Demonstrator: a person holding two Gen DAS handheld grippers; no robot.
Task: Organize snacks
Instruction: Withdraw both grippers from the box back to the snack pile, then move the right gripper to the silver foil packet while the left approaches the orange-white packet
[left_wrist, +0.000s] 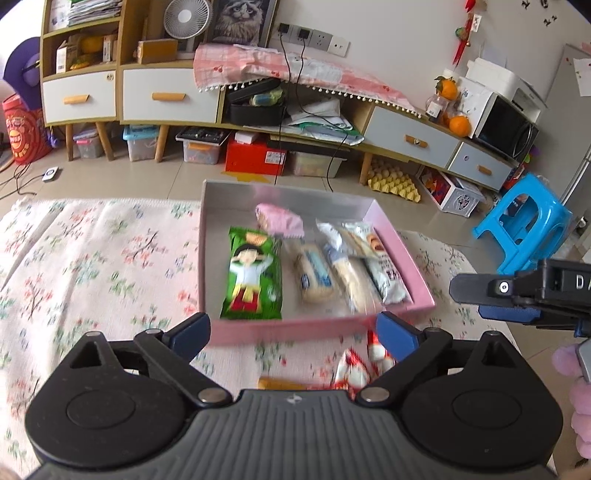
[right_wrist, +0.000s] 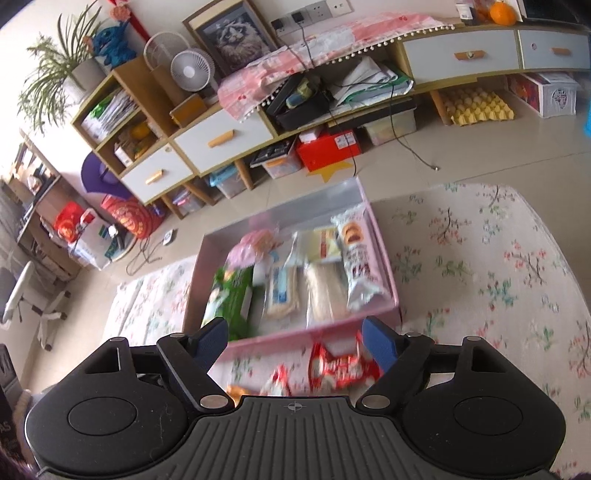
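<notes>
Both tongs stand apart and hold nothing: the left tongs (left_wrist: 293, 326) and right tongs (right_wrist: 295, 334) hover at the near wall of the pink box (left_wrist: 402, 254). Red snacks (right_wrist: 341, 363) lie on the floral cloth (left_wrist: 99, 266) beneath them; five packets, including a green one (left_wrist: 253, 275), lie inside the box.

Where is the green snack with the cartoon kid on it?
The green snack lies in the pink box, at the left end of the row, beside a pale biscuit pack. In the right wrist view it sits just past the gripper's left finger.
</notes>
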